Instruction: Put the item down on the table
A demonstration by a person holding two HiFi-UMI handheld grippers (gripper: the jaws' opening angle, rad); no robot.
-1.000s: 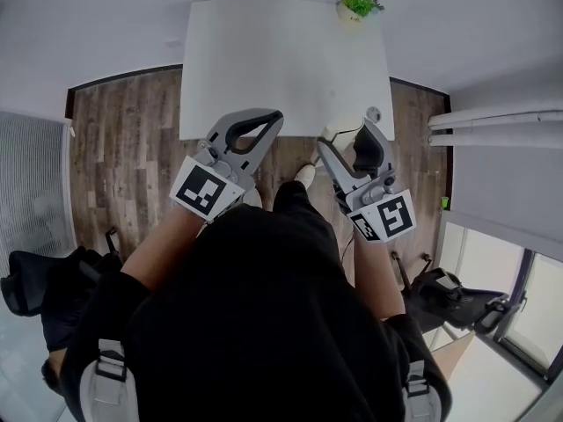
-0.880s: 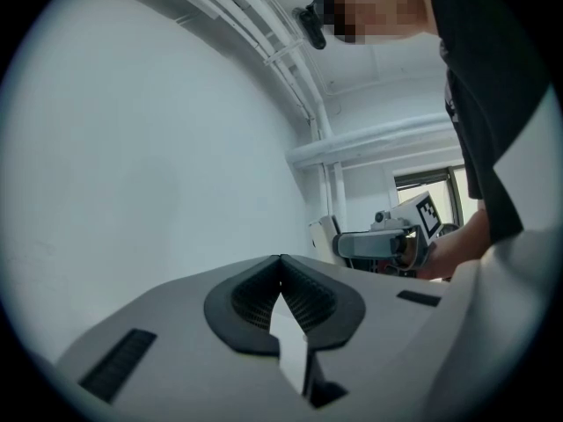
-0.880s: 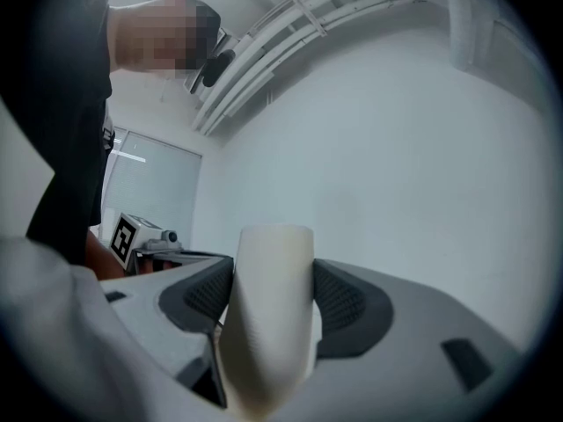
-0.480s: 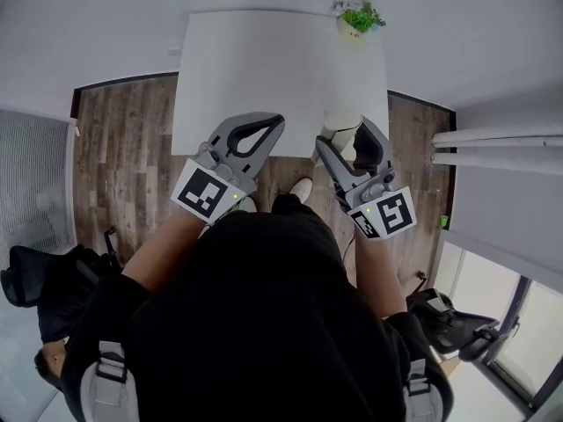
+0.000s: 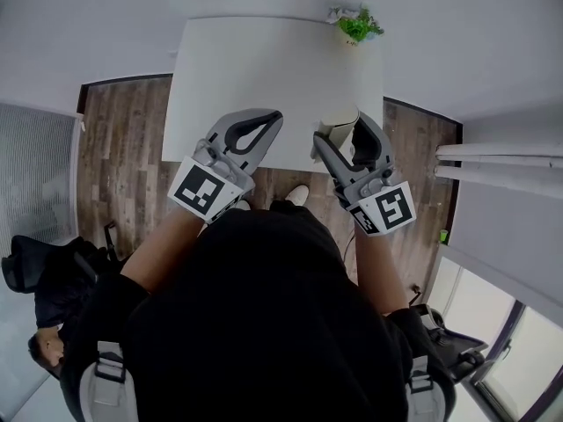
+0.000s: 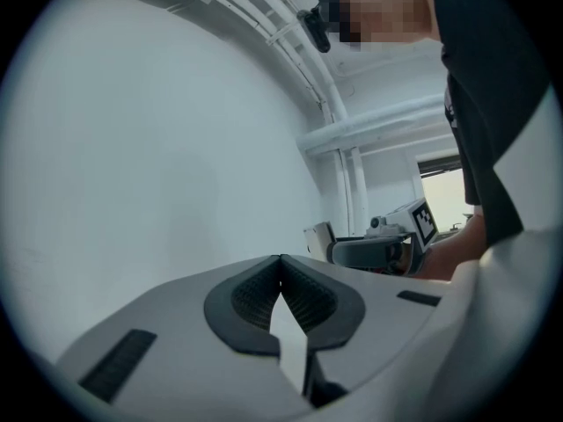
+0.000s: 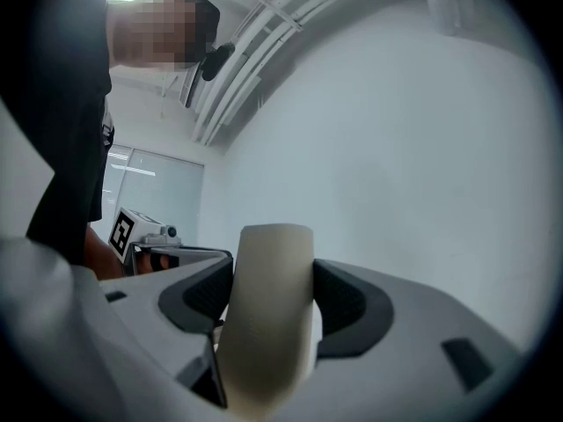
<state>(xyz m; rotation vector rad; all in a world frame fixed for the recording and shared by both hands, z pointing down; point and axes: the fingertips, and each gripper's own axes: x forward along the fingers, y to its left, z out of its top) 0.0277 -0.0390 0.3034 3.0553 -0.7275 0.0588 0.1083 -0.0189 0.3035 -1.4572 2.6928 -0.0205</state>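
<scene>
A cream, roll-shaped item (image 7: 266, 315) stands upright between the jaws of my right gripper (image 7: 268, 275), which is shut on it. In the head view that item (image 5: 337, 120) and the right gripper (image 5: 345, 132) hover over the near edge of the white table (image 5: 264, 60), right of centre. My left gripper (image 5: 276, 116) is over the same edge a little to the left. Its jaws are shut tip to tip with nothing between them (image 6: 281, 260). The left gripper view shows the right gripper (image 6: 374, 251) off to the side with the item (image 6: 318, 237) in it.
A small potted plant (image 5: 357, 23) stands at the table's far right corner. Wooden floor (image 5: 119, 148) surrounds the table. A black bag (image 5: 40, 275) lies on the floor at the left, and white pipes (image 5: 501, 156) run along the right.
Both grippers have come forward from over the floor to over the table's near edge. The right gripper still holds the item, and the left stays shut.
</scene>
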